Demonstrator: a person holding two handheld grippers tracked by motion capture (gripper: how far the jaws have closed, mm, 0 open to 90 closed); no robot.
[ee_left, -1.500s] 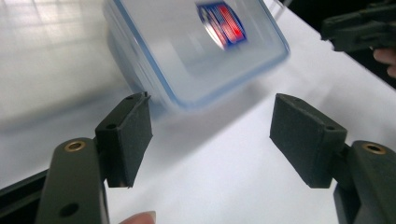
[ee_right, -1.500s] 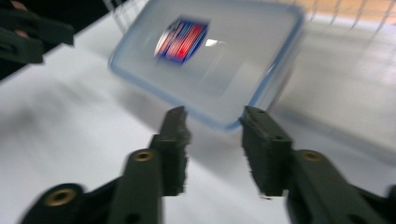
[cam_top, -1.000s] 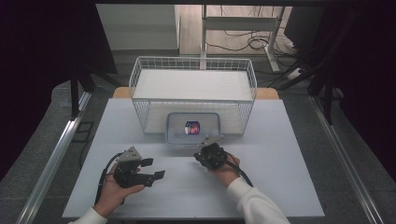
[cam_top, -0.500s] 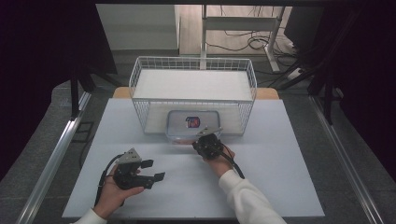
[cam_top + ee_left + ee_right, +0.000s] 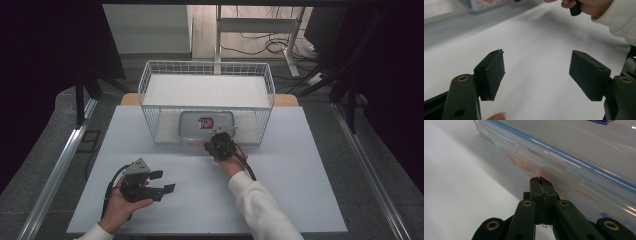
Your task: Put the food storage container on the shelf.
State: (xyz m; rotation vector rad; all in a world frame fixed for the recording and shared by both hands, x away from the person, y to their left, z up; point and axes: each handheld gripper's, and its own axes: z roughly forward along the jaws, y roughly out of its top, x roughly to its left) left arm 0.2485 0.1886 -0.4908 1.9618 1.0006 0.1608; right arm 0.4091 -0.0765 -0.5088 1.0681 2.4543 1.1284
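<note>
- The right gripper [image 5: 212, 141] has its jaws pressed fully together, nothing between them, and their joined tip sits at the near lower edge of the clear plastic container [image 5: 206, 125]; whether it touches the wall I cannot tell
- The container lies just ahead of that tip, toward the far side of the table [image 5: 300, 200], its long axis running left to right across the person's view
- In the right gripper view the container [image 5: 579, 162] rises as a clear wall with a blue seal line under the lid, slanting across the frame above the closed right gripper [image 5: 539, 180]
- It stands on the table at the open front of the white wire basket [image 5: 150, 75], partly inside the frame, touching or nearly touching the front wires
- Through the clear wall some orange and reddish contents show, too blurred to name; a red and blue label sits on the lid
- The basket holds nothing else that I can make out
- The left gripper [image 5: 162, 182] rests well apart at the near left of the table, jaws standing apart and empty, as the left gripper view [image 5: 536, 72] confirms
- The right hand is plainly the nearer one, so a push or nudge on the container would likely fall to it
</note>
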